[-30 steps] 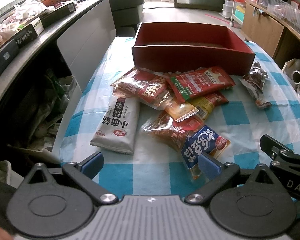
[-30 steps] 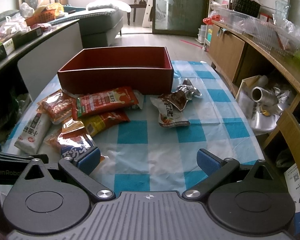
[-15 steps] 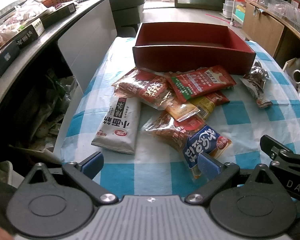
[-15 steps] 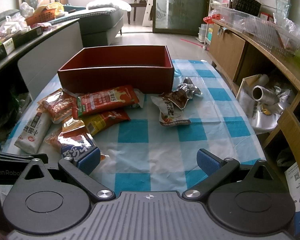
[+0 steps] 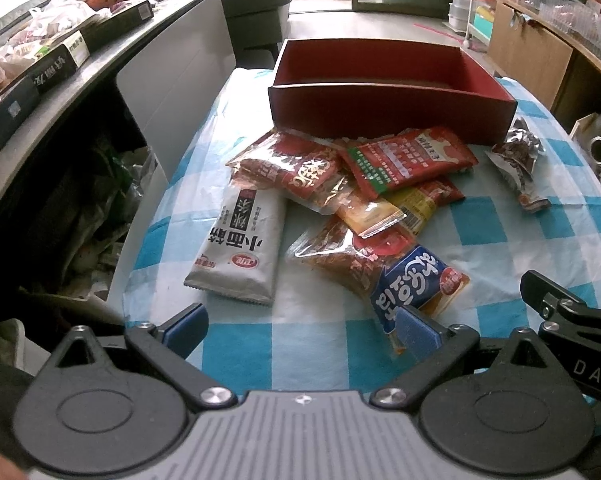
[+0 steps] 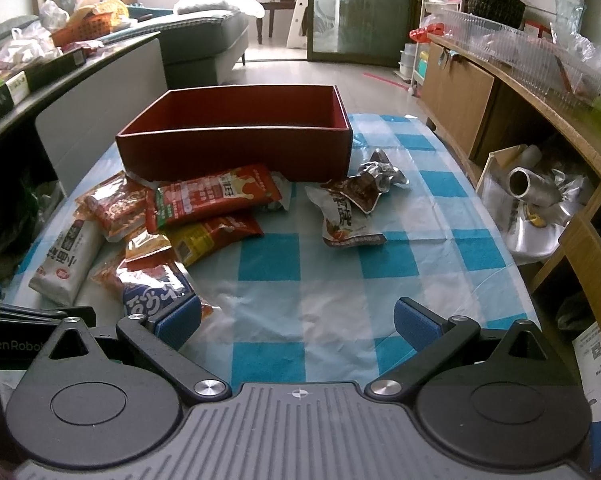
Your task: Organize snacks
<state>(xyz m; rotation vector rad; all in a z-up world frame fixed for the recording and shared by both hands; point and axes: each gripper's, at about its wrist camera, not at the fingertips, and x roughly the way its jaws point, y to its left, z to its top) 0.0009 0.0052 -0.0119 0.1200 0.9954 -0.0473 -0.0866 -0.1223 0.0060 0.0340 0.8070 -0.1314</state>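
Both grippers, left point(image 5: 302, 326) and right point(image 6: 298, 320), hover low with jaws wide apart, empty; snack packets point(image 5: 340, 200) lie just ahead.

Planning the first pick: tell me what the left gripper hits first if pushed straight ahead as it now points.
Probably the white noodle packet: the open left gripper points along bare checked tablecloth toward its near edge. The blue-labelled snack bag lies by the right finger; depth is unclear.

You're looking at an empty red box point(image 5: 384, 110) sitting upright on the far side, overlapping snack packets point(image 5: 340, 200) lying heaped just before it, crumpled foil packets point(image 6: 352, 208) lying apart to the right.
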